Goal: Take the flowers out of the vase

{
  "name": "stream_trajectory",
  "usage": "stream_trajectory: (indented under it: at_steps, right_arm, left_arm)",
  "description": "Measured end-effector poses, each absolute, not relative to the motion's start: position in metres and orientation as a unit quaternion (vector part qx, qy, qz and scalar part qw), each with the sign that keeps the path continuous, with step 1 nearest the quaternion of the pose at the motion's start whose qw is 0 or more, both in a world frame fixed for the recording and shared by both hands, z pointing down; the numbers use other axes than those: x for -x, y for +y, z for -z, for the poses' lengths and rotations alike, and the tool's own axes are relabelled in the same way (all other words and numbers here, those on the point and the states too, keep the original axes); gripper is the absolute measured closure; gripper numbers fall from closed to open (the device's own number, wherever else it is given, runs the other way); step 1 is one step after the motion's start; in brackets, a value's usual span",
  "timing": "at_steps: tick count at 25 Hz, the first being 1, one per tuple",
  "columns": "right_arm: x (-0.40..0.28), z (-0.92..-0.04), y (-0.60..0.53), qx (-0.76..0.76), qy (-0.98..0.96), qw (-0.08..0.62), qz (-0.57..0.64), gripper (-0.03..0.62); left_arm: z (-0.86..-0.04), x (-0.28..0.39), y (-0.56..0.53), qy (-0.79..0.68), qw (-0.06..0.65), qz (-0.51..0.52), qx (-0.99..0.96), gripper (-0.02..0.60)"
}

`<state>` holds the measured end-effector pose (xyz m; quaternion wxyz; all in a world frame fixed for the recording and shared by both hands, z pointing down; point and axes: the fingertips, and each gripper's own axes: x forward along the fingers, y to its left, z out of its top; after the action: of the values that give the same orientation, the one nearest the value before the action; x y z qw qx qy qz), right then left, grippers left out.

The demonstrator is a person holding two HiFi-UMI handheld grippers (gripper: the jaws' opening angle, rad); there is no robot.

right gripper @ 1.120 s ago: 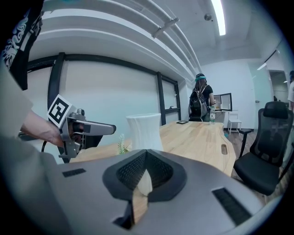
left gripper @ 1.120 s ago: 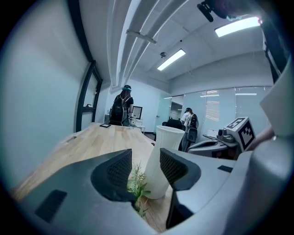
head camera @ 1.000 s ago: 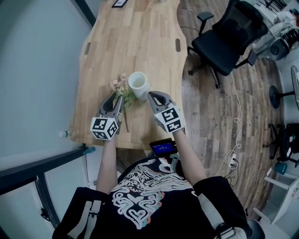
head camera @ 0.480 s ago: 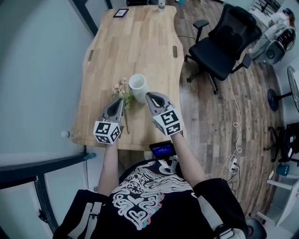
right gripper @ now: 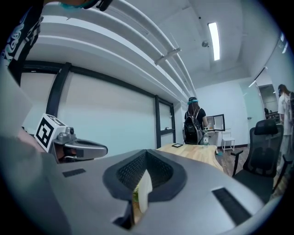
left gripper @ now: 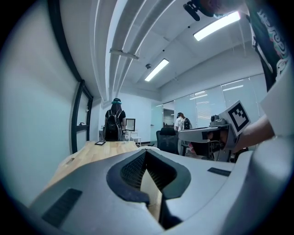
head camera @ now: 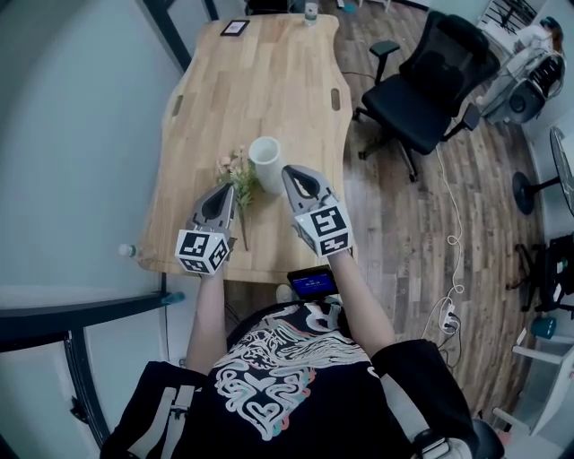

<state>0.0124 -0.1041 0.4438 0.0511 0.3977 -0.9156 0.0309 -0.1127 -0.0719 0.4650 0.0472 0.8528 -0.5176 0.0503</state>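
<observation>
I hold both grippers above the near end of the wooden surface [head camera: 260, 90], pointing toward its far end. The left gripper [head camera: 224, 190] has its jaws together. Its own view shows only a thin pale sliver between the pads and nothing clamped. The right gripper [head camera: 292, 175] also has its jaws together. A pale sliver and a trace of green show past its tips, and I see nothing gripped there. The white vase [head camera: 265, 160] stands upright on the surface, just beyond the two gripper tips and between them. The flowers [head camera: 234, 168] are just left of the vase, with the blooms close against its side. Their stem [head camera: 242, 224] runs toward the near edge, just right of the left gripper. I cannot tell whether any stem is inside the vase. At the far end of the surface lie a small dark frame [head camera: 235, 28] and a bottle [head camera: 310, 11]. A black office chair [head camera: 429, 79] stands on the floor to the right.
</observation>
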Motion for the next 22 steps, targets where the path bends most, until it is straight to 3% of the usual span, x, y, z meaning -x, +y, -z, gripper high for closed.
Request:
stream_trajectory:
  at_steps: [22]
  right_arm:
    - [-0.017, -0.424, -0.099, -0.431, -0.901, 0.047, 0.007, 0.586]
  left_arm:
    - [-0.439, 0.116, -0.067, -0.515, 0.016, -0.009, -0.857, 0.577]
